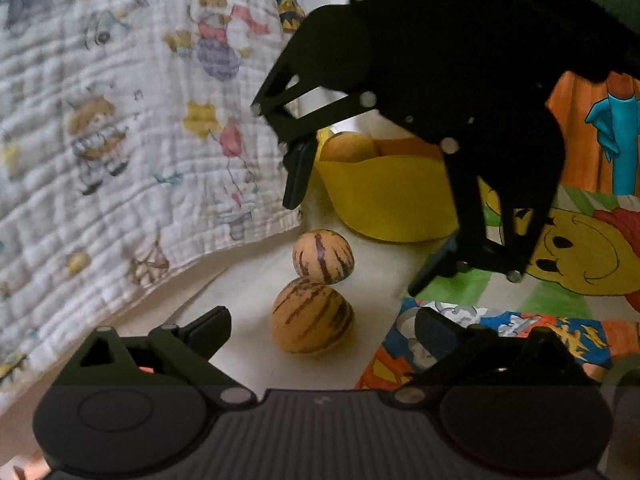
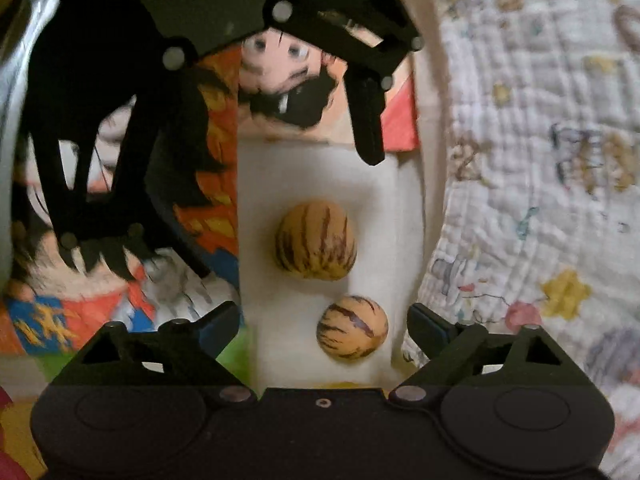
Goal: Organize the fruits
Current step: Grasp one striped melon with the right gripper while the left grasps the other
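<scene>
Two tan fruits with dark stripes lie on a white strip of surface. The nearer fruit sits between the fingers of my left gripper, which is open with gaps on both sides. The farther fruit lies between the fingers of my right gripper, also open and not touching it. The two grippers face each other over the fruits. Behind them stands a yellow bowl holding orange fruit.
A white quilted blanket with cartoon prints hangs along one side of the white strip. A bright cartoon mat covers the other side. The fruits lie in the narrow lane between them.
</scene>
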{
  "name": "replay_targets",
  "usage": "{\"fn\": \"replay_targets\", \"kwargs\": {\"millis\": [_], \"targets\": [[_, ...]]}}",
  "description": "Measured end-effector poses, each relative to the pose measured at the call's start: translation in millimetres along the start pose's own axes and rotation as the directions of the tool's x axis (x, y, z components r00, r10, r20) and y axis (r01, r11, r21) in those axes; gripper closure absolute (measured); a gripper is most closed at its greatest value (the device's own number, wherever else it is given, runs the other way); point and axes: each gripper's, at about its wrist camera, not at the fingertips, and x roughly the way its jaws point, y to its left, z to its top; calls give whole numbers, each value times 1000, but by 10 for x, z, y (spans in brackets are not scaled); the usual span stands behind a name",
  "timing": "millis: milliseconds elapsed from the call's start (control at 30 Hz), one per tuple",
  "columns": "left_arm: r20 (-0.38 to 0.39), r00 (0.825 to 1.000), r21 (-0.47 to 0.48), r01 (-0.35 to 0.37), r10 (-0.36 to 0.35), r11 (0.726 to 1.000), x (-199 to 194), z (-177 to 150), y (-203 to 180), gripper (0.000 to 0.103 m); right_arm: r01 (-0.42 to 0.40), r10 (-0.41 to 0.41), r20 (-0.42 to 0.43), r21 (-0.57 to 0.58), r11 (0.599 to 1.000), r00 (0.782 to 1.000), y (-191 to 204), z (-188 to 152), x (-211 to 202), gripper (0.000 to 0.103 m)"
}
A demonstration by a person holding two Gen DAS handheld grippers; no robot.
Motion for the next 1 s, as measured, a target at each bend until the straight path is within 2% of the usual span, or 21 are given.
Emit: {"fn": "replay_targets", "kwargs": {"millis": [133, 300, 367, 567, 700, 767, 900, 1000], "targets": [[-12, 1000, -39, 11, -11, 999, 185, 18, 71, 11, -47, 46, -78, -19, 999, 996, -146, 8, 161, 19], [-20, 999, -117, 25, -28, 993, 325, 34, 152, 18, -120, 126, -135, 55, 991, 983, -432, 19, 304, 23], [-29, 999, -131, 21, -25, 991, 367, 39, 171, 25, -133, 142, -143, 70, 989, 980, -493, 17, 346, 26], [-80, 997, -169, 5, -18, 986, 545, -15, 245, 36, -157, 175, -160, 118, 981, 971, -615, -14, 531, 29], [-75, 997, -229, 16, -34, 973, 554, -19, 304, 38, -181, 209, -153, 177, 967, 966, -688, -20, 628, 30], [-73, 996, -235, 22, -40, 972, 544, -30, 322, 42, -180, 210, -153, 190, 965, 966, -739, -25, 684, 32], [-74, 997, -238, 20, -39, 971, 552, -43, 332, 43, -180, 214, -137, 222, 958, 967, -856, -56, 817, 40], [-72, 996, -250, 25, -44, 968, 533, -45, 333, 43, -175, 206, -118, 230, 957, 971, -890, -62, 815, 40]]}}
